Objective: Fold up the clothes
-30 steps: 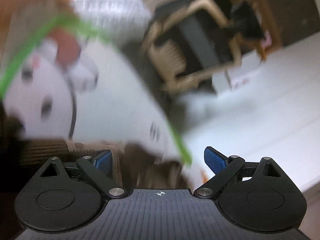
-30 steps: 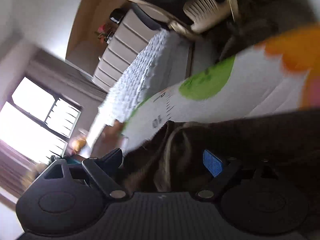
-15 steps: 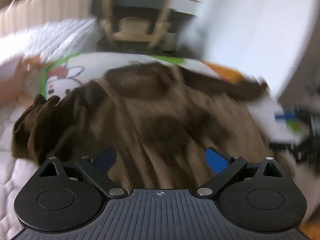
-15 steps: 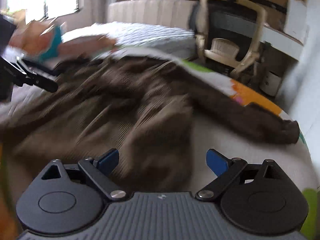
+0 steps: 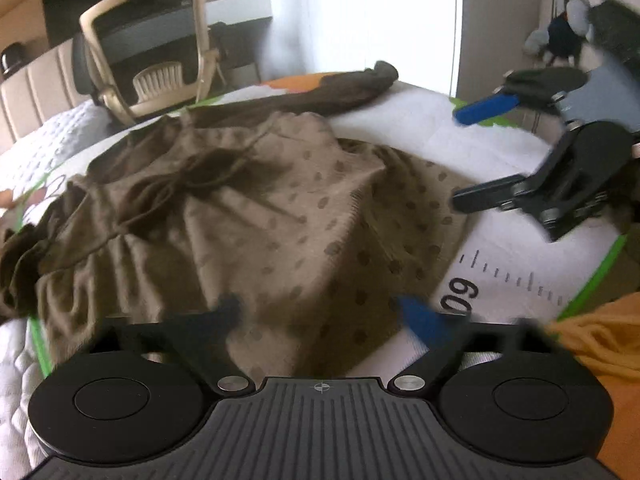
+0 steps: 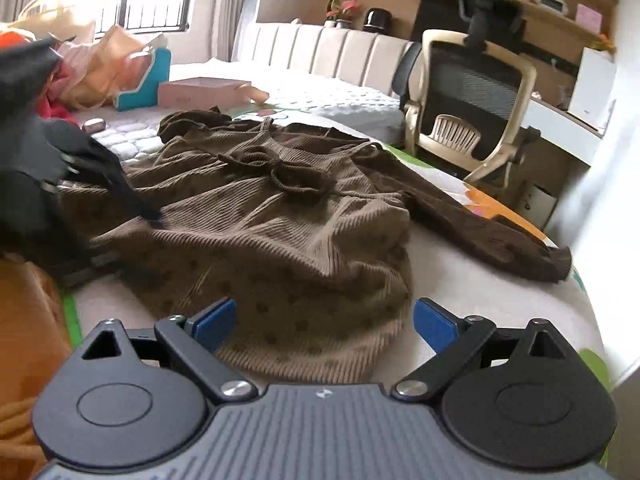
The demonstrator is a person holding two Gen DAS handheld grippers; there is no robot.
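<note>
Now that the brown dress [image 6: 280,216], swinging past the cameras a second ago, lies spread on the bed [image 6: 460,280], folding can begin. The left gripper [image 5: 320,312] is closing over its near hem, cloth between the jaws, not yet pinched. The right gripper [image 6: 324,320] hangs wide apart above the hem's other corner.

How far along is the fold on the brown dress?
Done: the brown dress lies spread on the mat, one sleeve stretched out. In hand: the left gripper is closing over the hem; the right gripper is open. Left: every fold.
</note>
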